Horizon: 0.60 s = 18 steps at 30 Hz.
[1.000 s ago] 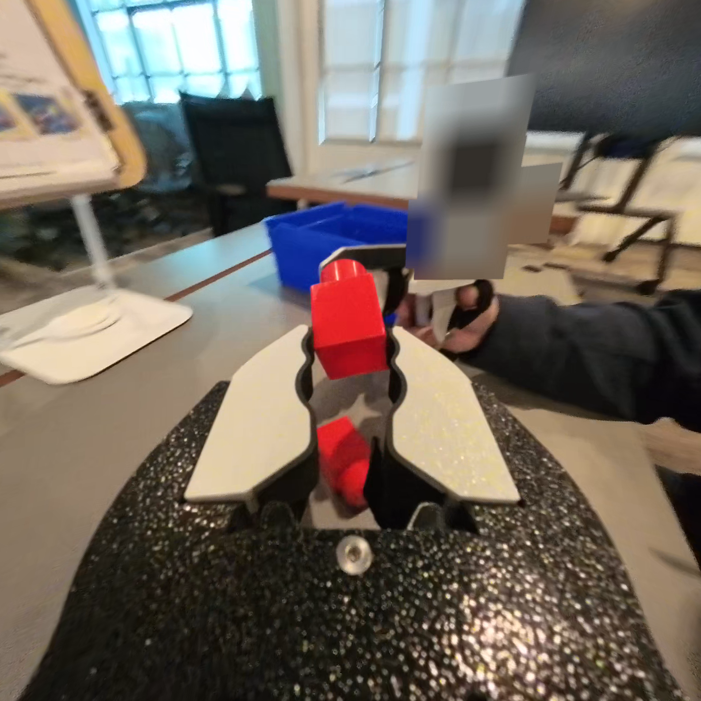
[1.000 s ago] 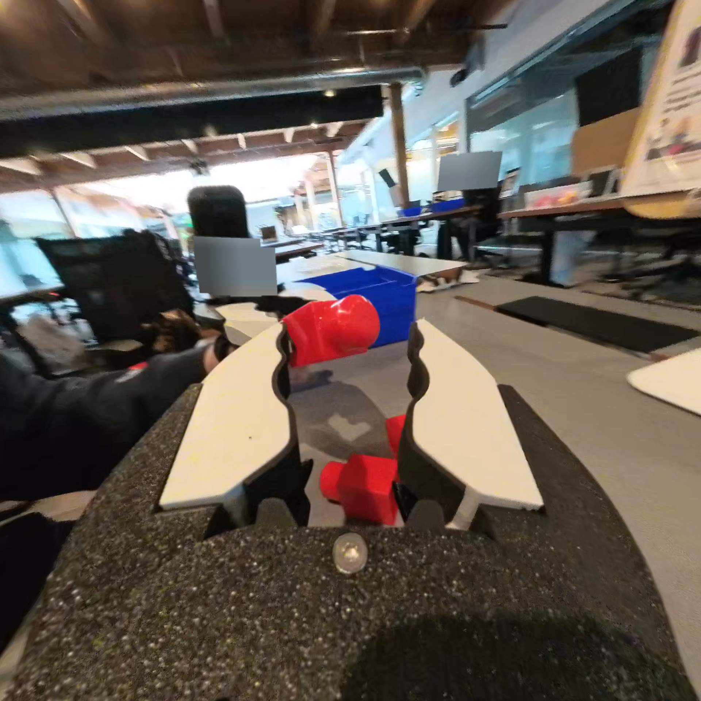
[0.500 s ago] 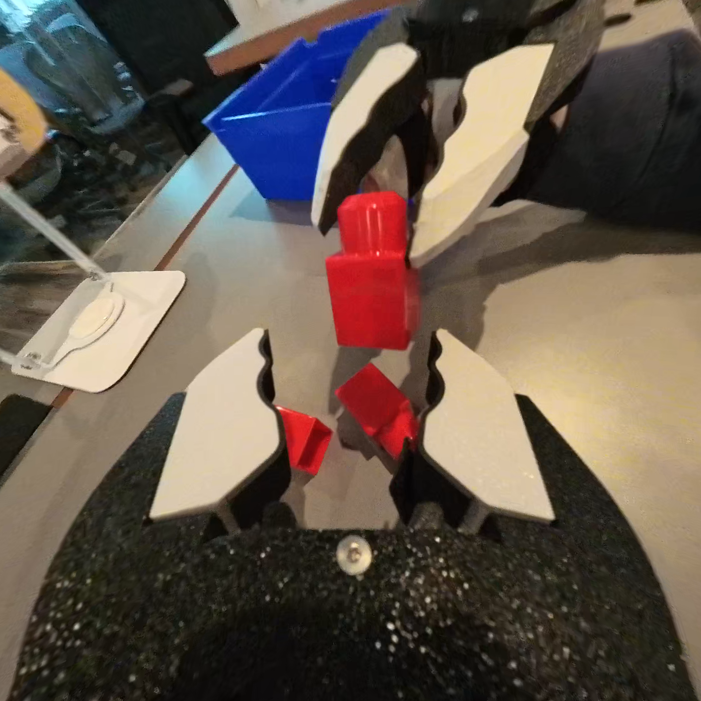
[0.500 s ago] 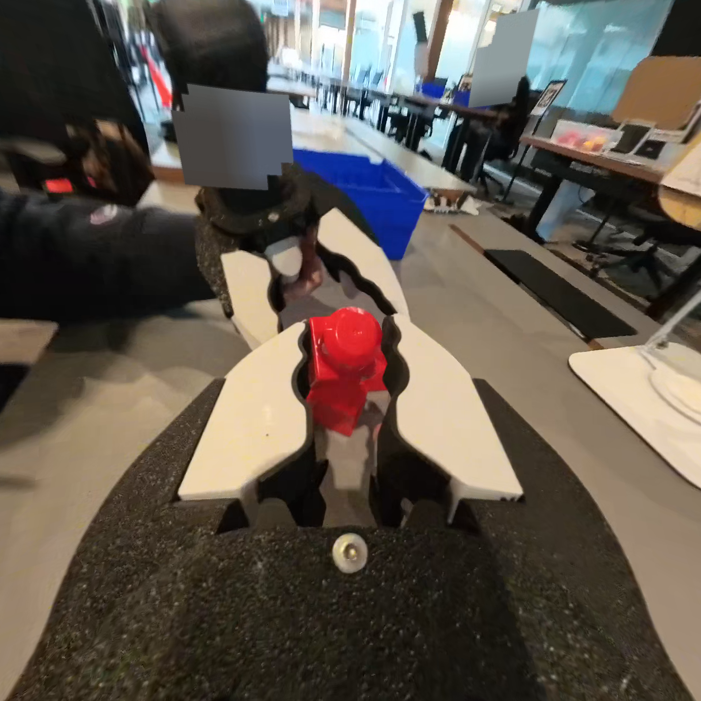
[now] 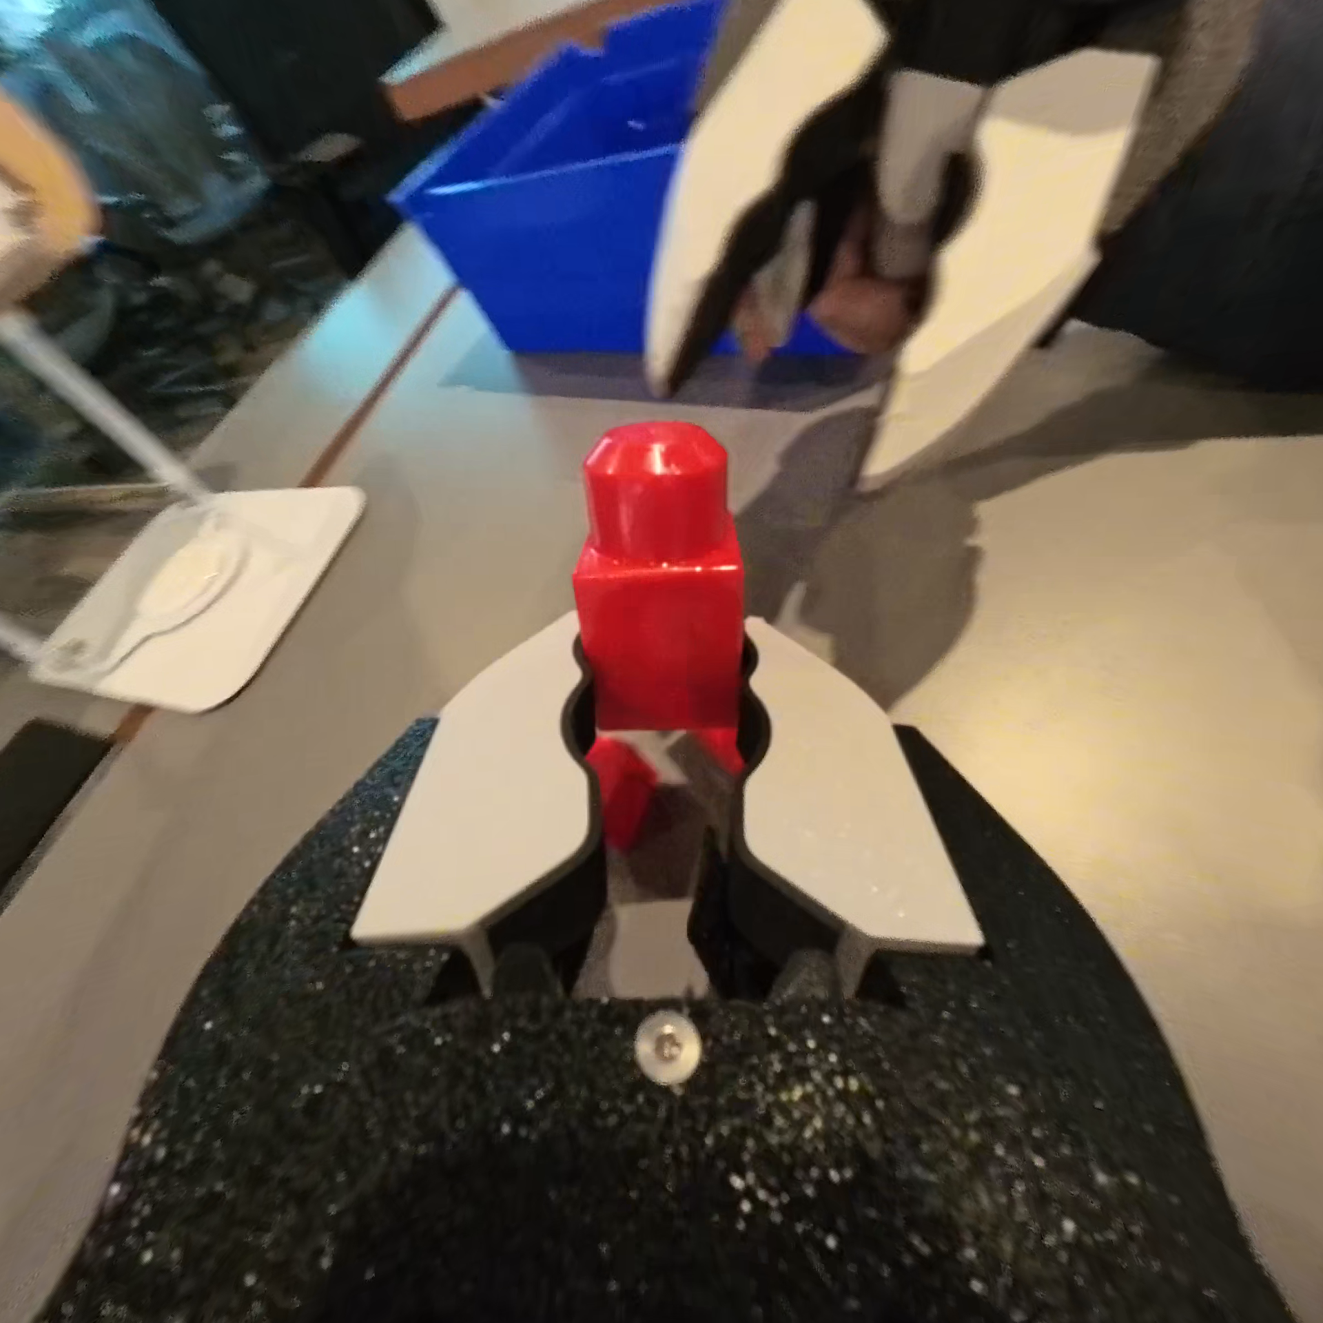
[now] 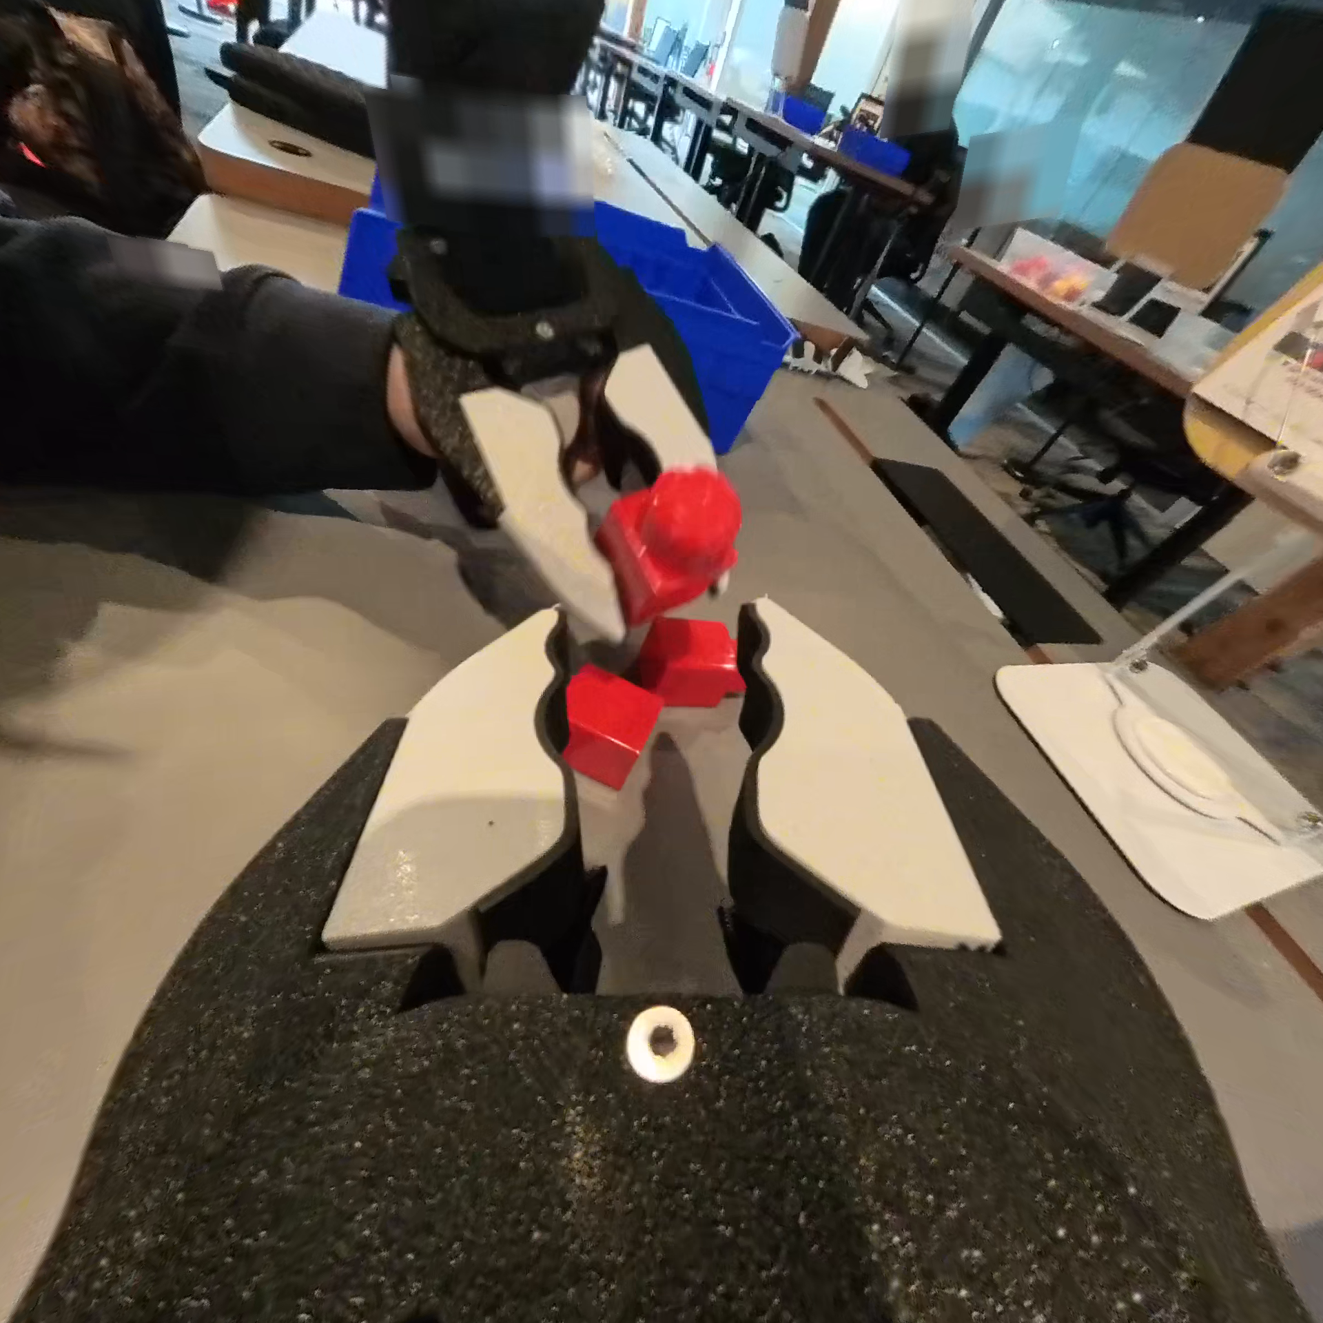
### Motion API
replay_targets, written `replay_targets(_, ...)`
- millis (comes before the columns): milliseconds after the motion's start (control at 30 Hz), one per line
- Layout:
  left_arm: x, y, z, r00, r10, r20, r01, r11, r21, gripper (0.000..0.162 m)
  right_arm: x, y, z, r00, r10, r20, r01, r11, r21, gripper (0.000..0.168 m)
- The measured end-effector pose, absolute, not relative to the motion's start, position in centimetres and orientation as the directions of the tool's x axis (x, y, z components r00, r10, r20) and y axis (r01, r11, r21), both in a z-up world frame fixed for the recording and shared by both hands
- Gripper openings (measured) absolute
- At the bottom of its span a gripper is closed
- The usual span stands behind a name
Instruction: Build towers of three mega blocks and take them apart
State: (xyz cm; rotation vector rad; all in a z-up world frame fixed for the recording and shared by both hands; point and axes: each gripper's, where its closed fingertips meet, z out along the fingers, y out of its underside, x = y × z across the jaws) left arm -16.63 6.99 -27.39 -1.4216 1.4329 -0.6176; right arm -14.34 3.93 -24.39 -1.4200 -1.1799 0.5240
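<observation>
Three glossy red plastic mega blocks share our grey counter: one single-stud red block sits upright, clenched between the white fingers of our left tool, lifted above the two loose red blocks lying tipped and touching each other on the counter. Our right tool hangs released just before those two, its jaws spread with nothing between them; in the left wrist view it hovers beyond the held block, fingers apart. Behind stands a blue plastic bin, and off to one side rests a white flat stand base.
</observation>
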Motion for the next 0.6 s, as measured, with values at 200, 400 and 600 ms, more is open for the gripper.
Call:
replay_targets(200, -20.4, 10.6, -26.1, 0.364, -0.925, -0.11, -0.235, 0.023, -0.972, 0.036, -15.5, 3.2, -26.2, 0.285, 0.889, 0.358, 0.512, 0.175, -0.841, 0.054)
replay_targets(400, -21.5, 12.1, -26.6, 0.429, -0.899, -0.086, -0.222, -0.012, -0.975, 0.036, -16.6, 4.2, -30.0, -0.12, 0.905, 0.407, 0.852, 0.304, -0.427, 0.059)
replay_targets(600, -22.8, 13.4, -27.0, 0.487, -0.868, -0.097, -0.232, -0.022, -0.972, 0.036, -17.2, 4.8, -32.0, -0.441, 0.842, 0.31, 0.854, 0.5, -0.144, 0.048)
